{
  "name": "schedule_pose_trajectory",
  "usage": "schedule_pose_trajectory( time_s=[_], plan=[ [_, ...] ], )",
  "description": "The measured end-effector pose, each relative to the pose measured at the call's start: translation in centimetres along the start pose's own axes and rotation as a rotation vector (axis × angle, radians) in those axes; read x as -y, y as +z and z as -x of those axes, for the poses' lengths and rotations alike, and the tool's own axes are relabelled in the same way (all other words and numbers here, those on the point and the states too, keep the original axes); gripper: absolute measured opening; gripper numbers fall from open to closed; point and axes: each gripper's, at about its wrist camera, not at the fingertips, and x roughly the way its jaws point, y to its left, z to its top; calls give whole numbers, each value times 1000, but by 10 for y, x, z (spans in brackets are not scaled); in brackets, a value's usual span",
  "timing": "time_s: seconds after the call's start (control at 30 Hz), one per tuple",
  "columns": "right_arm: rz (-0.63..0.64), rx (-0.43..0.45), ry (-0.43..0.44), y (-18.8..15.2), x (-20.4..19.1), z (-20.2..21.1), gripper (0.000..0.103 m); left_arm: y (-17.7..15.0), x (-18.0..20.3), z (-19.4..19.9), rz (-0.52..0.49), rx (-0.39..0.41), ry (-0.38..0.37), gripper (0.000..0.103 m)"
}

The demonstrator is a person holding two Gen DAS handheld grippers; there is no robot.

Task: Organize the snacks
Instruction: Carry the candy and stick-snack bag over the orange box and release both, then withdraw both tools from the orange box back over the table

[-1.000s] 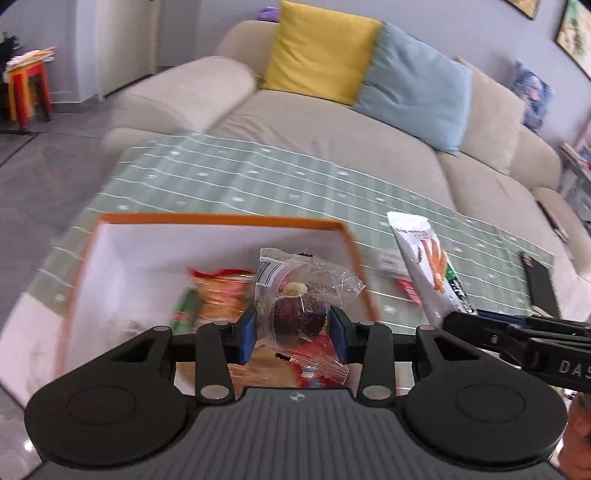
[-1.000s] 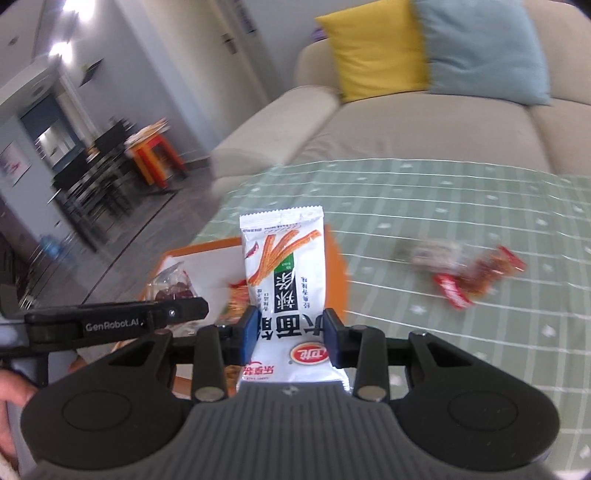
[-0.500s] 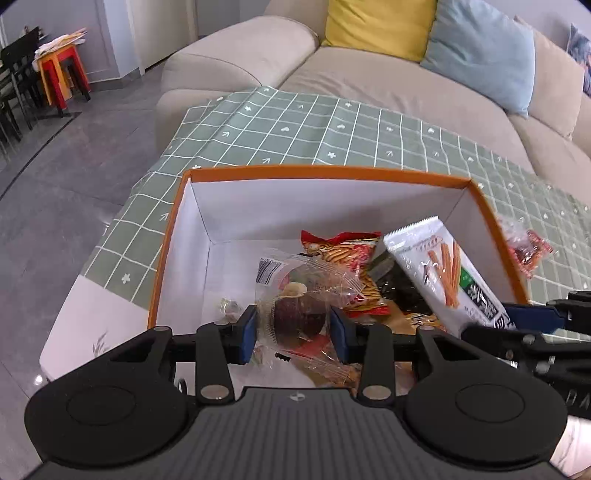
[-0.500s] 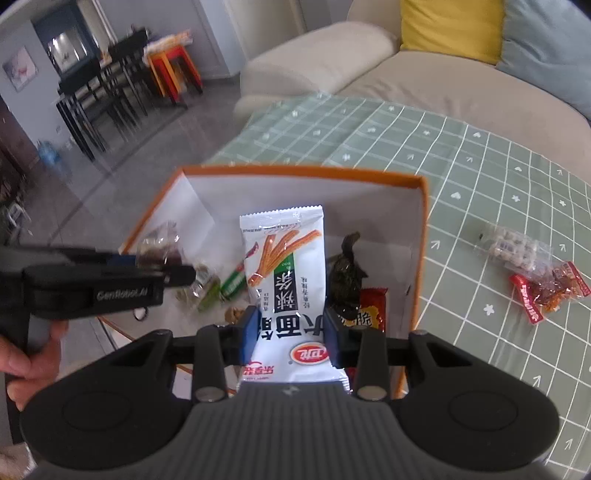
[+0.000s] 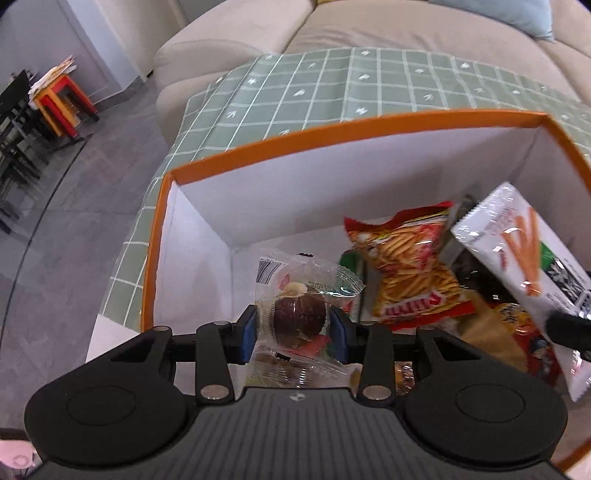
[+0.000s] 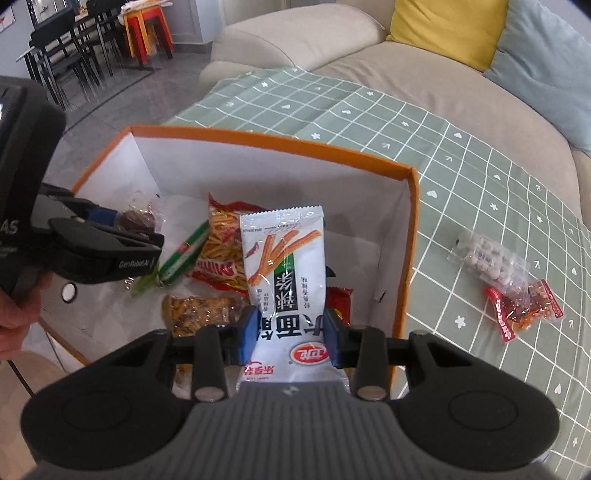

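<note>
An orange-rimmed white box [image 5: 332,133] [image 6: 412,236] stands on the green checked tablecloth and holds several snack packs. My left gripper [image 5: 293,334] is shut on a clear packet with a brown cake [image 5: 299,317], held over the box's left part; it also shows in the right wrist view [image 6: 138,218]. My right gripper [image 6: 290,338] is shut on a white spicy-strip bag [image 6: 284,266], held over the box's right part; the bag also shows in the left wrist view [image 5: 524,258]. A red chip bag [image 5: 410,266] lies in the box.
Two loose packs lie on the cloth right of the box: a clear bag of round balls [image 6: 487,258] and a red packet [image 6: 524,308]. A beige sofa [image 6: 369,66] with cushions runs behind the table. Chairs and red stools [image 6: 147,29] stand far left.
Both grippers have moved forward and down over the box with their packs still held. The box now fills more of both views.
</note>
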Motion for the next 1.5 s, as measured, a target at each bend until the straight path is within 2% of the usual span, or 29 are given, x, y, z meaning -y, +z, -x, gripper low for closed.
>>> schedule_pose_trajectory(
  time_s=[0.3, 0.53, 0.67, 0.77, 0.97, 1.07, 1.13, 1.3, 1.5],
  plan=[
    [21, -20, -18, -5, -3, -12, 37, -8, 0, 0, 4, -10, 16, 49],
    [20, -15, -20, -4, -2, -11, 39, -8, 5, 0, -24, -7, 34, 55],
    [24, 0, -21, -5, -2, -7, 44, -10, 9, 13, -33, 30, 29, 69],
    [22, 20, -19, -6, -1, -1, 51, -12, 15, 24, -45, 63, 23, 71],
    [48, 79, -41, -11, 1, 21, 63, -12, 26, 47, -34, 121, 24, 72],
    [43, 107, -24, -16, 8, 35, 63, -14, 32, 61, -9, 157, 14, 72],
    [31, 124, -30, -19, 13, 43, 66, -14, 35, 69, 6, 179, 1, 72],
    [9, 176, -52, -31, 35, 66, 66, -16, 56, 91, 15, 230, -35, 72],
    [-33, 203, -117, -53, 73, 88, 66, -16, 87, 108, -21, 260, -91, 72]
  ],
)
